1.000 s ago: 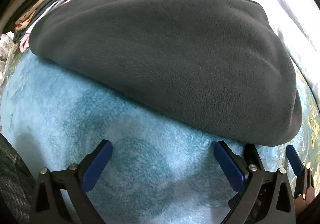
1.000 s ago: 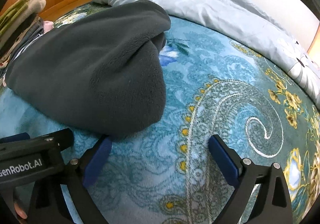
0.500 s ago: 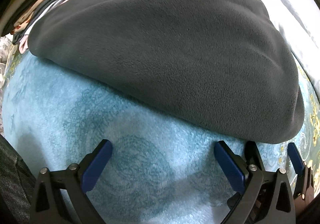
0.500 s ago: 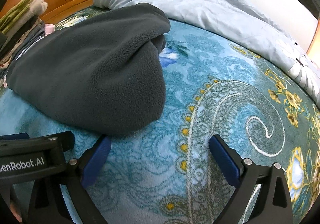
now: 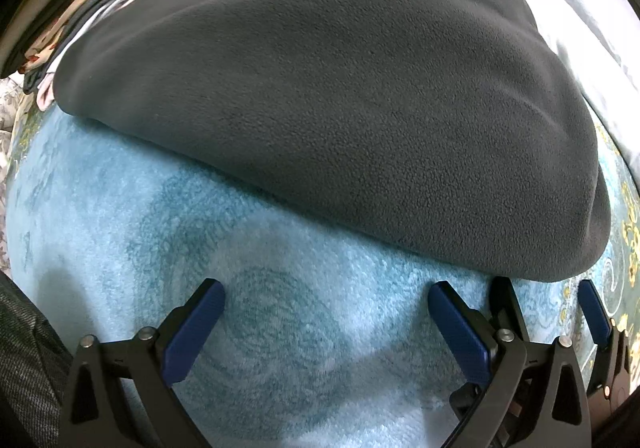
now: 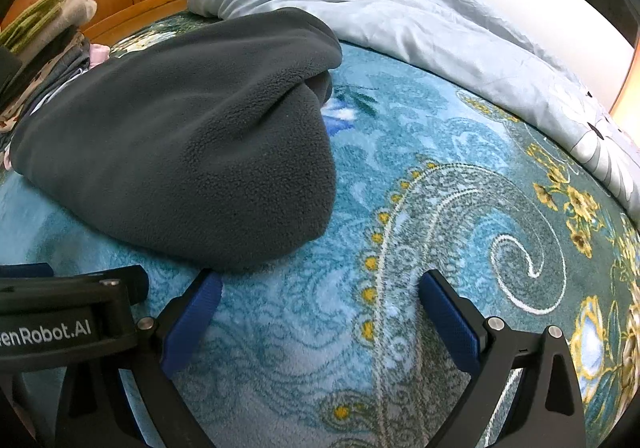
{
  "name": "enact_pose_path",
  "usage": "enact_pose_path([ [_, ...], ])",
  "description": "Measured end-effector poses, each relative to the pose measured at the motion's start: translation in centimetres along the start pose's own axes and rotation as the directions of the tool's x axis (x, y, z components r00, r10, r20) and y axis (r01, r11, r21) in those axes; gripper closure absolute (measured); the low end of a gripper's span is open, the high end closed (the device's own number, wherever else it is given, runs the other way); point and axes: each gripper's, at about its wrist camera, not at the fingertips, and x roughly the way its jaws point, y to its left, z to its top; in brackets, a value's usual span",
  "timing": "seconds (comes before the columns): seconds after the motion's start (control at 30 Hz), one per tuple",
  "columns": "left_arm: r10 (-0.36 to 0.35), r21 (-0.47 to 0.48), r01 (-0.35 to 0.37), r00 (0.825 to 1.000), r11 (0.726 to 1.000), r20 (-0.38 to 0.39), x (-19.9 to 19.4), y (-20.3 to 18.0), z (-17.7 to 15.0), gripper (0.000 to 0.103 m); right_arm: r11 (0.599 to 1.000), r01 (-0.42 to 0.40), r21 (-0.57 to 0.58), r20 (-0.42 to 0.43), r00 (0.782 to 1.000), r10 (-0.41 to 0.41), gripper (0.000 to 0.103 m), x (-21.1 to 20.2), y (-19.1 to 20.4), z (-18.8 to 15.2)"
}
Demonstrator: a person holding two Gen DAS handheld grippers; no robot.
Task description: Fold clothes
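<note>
We held both grippers low over the blue patterned blanket (image 6: 440, 152), side by side. Our left gripper (image 5: 326, 324) was released, jaws spread wide and empty, and so was our right gripper (image 6: 320, 312). The folded grey fleece (image 5: 340, 116) lay on the blanket just beyond them, its near rounded edge close to the right gripper's left finger (image 6: 192, 324); we could not tell whether they touched. A stack of clothes (image 6: 44, 44) sat at far left, a pale quilt (image 6: 420, 24) at far right.
</note>
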Motion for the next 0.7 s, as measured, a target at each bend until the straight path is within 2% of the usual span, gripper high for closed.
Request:
enact_pose_path([
  [0.27, 0.001, 0.001, -0.001, 1.000, 1.000, -0.001, -0.7, 0.1, 0.1, 0.000, 1.000, 0.003, -0.002, 0.000, 1.000, -0.003, 0.004, 0.2, -0.1, 0.1],
  [0.5, 0.001, 0.000, -0.001, 1.000, 1.000, -0.001, -0.1, 1.6, -2.1, 0.000, 1.000, 0.005, -0.003, 0.000, 1.000, -0.005, 0.004, 0.1, -0.1, 0.2],
  [0.7, 0.001, 0.002, -0.001, 1.000, 1.000, -0.001, 0.1, 1.7, -1.8, 0.000, 1.000, 0.004, -0.005, 0.000, 1.000, -0.004, 0.004, 0.4, -0.2, 0.1],
])
